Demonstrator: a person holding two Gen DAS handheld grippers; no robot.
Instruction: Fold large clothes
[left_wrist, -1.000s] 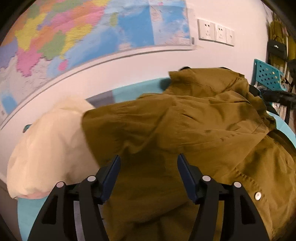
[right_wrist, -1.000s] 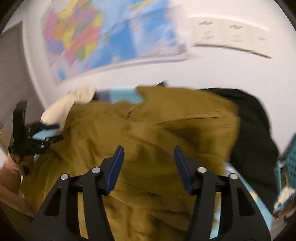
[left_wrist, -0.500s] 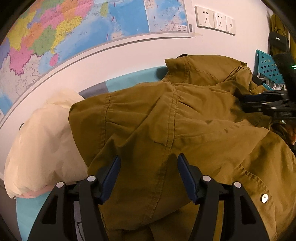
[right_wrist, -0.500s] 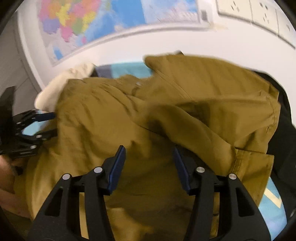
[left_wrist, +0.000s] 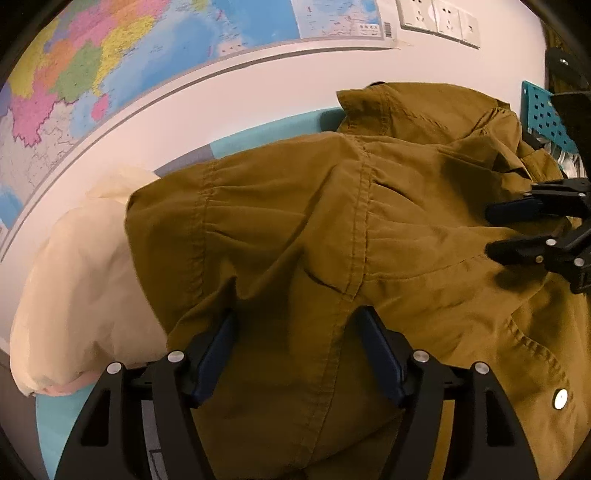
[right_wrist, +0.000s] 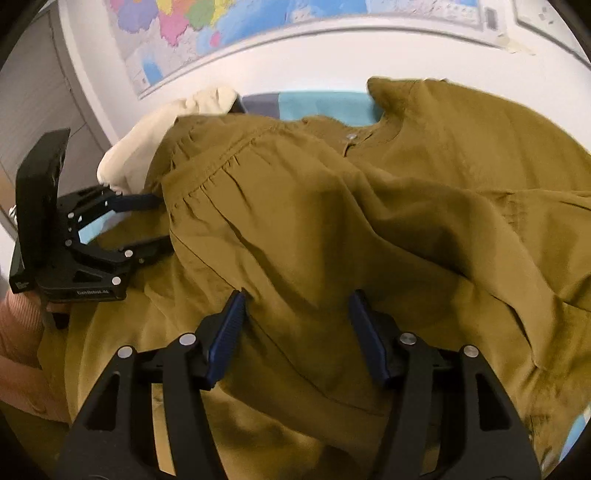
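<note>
As both hands sink closer, the left gripper (left_wrist: 295, 350) and right gripper (right_wrist: 297, 332) have just been widening over the olive-brown shirt (left_wrist: 332, 240), pads apart and gripping nothing, probably about to take new holds.

A wall map (left_wrist: 147, 55) hangs beside white sockets (left_wrist: 439, 18).

The shirt (left_wrist: 332, 240) is sprawled in a heap across most of the bed (left_wrist: 266, 129), its left edge lying over a pillow (left_wrist: 77, 280) at the bed's left end. Behind the bed a wall map (left_wrist: 147, 48) hangs with wall sockets (left_wrist: 439, 18) to its right. The left gripper (left_wrist: 295, 350) sits over the shirt's near-left part, the right gripper (right_wrist: 295, 328) further right, and a perforated crate (left_wrist: 543, 118) is off past the bed's right end.
</note>
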